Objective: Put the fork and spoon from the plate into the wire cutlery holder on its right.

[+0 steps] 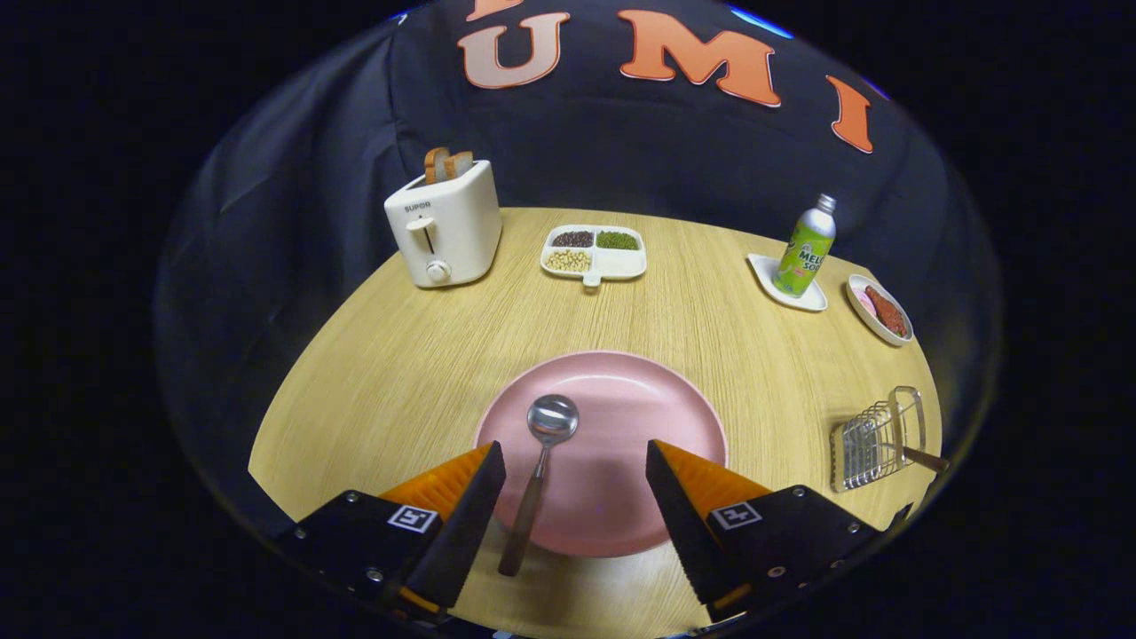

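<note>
Two fingers stand wide apart above the near edge of the pink plate, holding nothing. One spoon lies between them, closer to the left finger, its bowl on the plate and its dark handle running back over the rim onto the table. Well to the right, beyond the right finger, sits the wire cutlery holder with a dark handle sticking out of it.

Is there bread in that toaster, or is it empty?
Loaded: two slices of bread stick up from the toaster's slots. The gripper is open above the spoon.
</note>
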A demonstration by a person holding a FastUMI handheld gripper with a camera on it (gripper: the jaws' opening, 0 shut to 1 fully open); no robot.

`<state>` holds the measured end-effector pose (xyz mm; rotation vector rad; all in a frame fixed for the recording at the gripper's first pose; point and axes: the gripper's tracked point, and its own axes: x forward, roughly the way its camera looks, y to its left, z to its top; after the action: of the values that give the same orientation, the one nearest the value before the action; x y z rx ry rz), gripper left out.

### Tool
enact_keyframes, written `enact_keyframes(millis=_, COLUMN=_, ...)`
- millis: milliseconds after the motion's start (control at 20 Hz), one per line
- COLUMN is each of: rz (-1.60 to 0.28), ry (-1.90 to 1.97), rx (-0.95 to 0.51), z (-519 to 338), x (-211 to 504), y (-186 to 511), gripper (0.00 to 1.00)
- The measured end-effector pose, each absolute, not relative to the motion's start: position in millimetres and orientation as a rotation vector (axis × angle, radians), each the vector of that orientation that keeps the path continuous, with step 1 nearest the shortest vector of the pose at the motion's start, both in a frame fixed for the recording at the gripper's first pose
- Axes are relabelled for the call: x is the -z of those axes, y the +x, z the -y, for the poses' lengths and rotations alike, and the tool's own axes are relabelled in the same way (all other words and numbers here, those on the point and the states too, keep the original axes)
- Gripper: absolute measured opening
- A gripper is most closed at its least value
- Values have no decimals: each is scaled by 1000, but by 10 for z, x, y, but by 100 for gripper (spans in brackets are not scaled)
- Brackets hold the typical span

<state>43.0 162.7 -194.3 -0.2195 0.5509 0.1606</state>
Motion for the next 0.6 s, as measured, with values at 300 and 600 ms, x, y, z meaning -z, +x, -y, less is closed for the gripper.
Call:
enact_keyframes(millis=300, rz=-636, ry=-193, rx=-152, z=-1684, x=2333, y=506, gripper=72)
enact_keyframes(millis=600, rz=-690, ry=-141, rx=-98, z=-1663, x=2551, y=580, gripper=24)
